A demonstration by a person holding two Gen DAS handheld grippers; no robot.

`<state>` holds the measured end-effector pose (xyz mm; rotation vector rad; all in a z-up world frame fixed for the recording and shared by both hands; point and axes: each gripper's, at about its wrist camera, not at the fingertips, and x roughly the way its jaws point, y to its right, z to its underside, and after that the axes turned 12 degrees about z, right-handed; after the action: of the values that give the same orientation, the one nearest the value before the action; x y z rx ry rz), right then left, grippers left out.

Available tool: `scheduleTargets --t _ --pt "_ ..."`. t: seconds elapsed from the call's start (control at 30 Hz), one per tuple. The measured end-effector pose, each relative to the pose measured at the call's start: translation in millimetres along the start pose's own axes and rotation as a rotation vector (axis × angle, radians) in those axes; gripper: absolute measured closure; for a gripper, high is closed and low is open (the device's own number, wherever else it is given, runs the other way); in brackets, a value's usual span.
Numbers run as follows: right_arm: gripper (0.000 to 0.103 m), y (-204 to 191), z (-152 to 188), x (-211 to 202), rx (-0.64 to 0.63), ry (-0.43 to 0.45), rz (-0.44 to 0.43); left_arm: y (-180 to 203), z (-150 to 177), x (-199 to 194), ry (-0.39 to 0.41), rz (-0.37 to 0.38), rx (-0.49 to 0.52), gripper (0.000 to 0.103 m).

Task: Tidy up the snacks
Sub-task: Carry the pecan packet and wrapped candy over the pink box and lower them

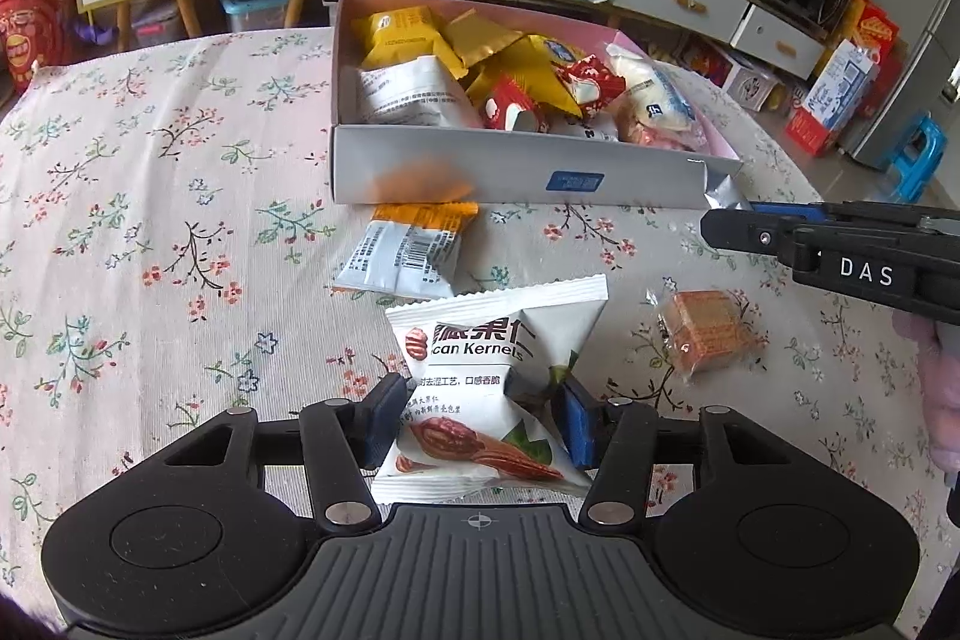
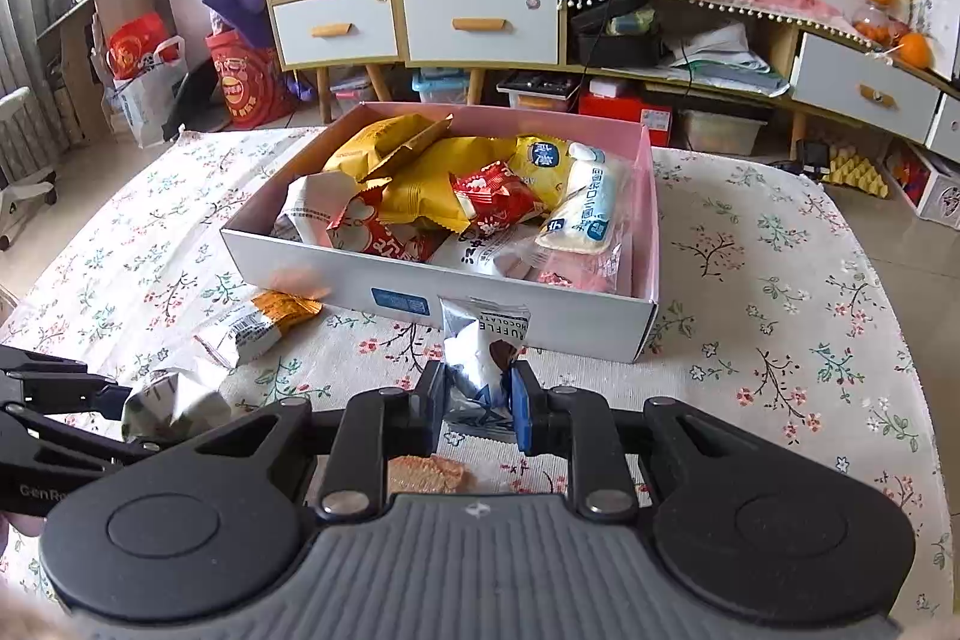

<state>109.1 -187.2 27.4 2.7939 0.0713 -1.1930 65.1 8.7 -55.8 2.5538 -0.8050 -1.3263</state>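
Your left gripper (image 1: pixel 477 415) has its fingers clamped on the white pecan packet (image 1: pixel 489 388), squeezing it in at the sides just above the flowery desk (image 1: pixel 150 220). Your right gripper (image 2: pixel 478 394) is pinched tight on a silver chocolate truffle packet (image 2: pixel 480 349), right in front of the snack box (image 2: pixel 540 316). An orange-and-white packet (image 1: pixel 408 250) and a clear-wrapped biscuit (image 1: pixel 705 334) lie loose on the desk near the box.
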Motion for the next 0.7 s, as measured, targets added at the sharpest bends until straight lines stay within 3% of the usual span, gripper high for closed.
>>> scheduleTargets --t 0.3,0.7 --pt "0.083 0.5 -2.3 -3.5 0.003 0.004 -0.003 0.0 -2.7 -5.8 0.013 0.019 -0.012 0.060" --pt "0.083 5.3 -24.7 -5.0 0.071 0.025 -0.025 9.8 -24.4 -23.5 0.086 0.061 -0.012 0.060"
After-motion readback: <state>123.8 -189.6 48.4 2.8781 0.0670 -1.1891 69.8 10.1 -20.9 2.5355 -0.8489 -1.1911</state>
